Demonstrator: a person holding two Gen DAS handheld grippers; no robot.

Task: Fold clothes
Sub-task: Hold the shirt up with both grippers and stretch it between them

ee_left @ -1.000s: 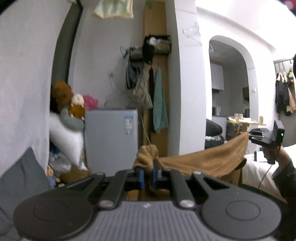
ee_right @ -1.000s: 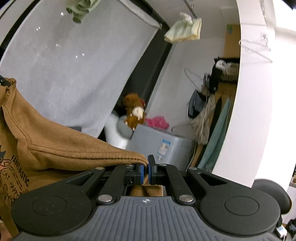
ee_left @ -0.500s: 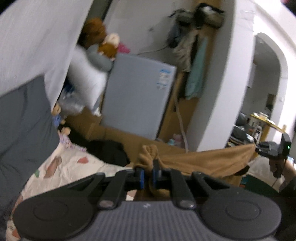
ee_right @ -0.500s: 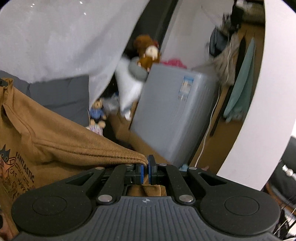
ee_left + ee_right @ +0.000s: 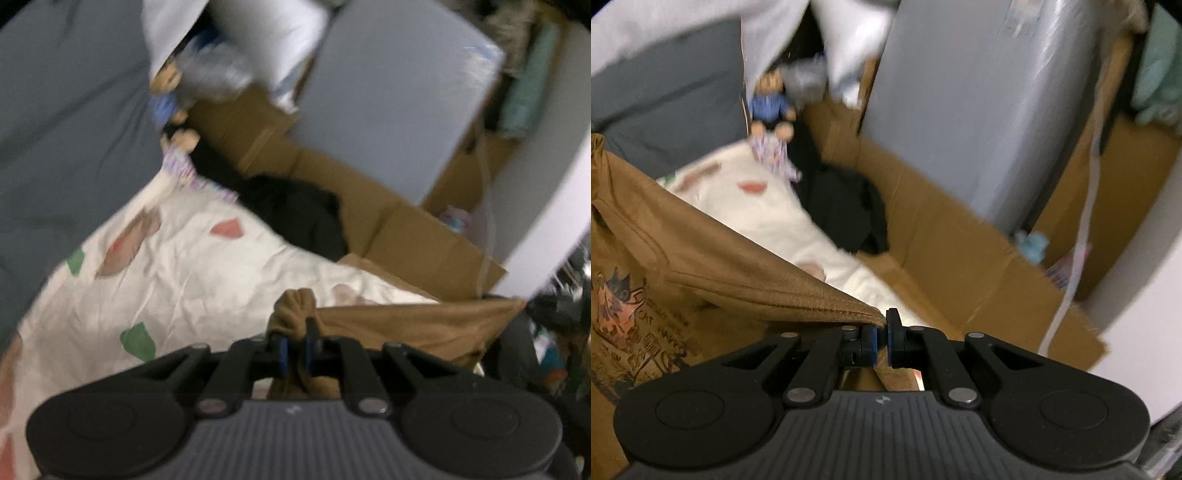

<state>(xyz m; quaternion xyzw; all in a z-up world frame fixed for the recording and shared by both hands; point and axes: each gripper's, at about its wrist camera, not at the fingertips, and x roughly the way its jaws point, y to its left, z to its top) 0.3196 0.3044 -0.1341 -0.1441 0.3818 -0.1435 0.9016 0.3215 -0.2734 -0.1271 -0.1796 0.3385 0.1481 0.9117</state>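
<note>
A brown T-shirt (image 5: 406, 325) with a cat print hangs stretched between my two grippers above the bed. My left gripper (image 5: 294, 350) is shut on a bunched corner of the shirt, which bulges out above the blue pads. In the right wrist view the brown T-shirt (image 5: 713, 266) spreads to the left, its printed front facing the camera, and my right gripper (image 5: 881, 341) is shut on its hem edge. Both views are blurred by motion.
A white bedsheet (image 5: 177, 280) with coloured patches lies below. A grey cushion (image 5: 62, 129) stands at the left, dolls (image 5: 772, 122) at the bed's far edge, black clothing (image 5: 846, 206) beside flattened cardboard (image 5: 953, 254), and a grey fridge (image 5: 979, 103) behind.
Both grippers have tipped downward with the shirt still held: the views swung from the walls and hanging clothes to the bed, cardboard and fridge base.
</note>
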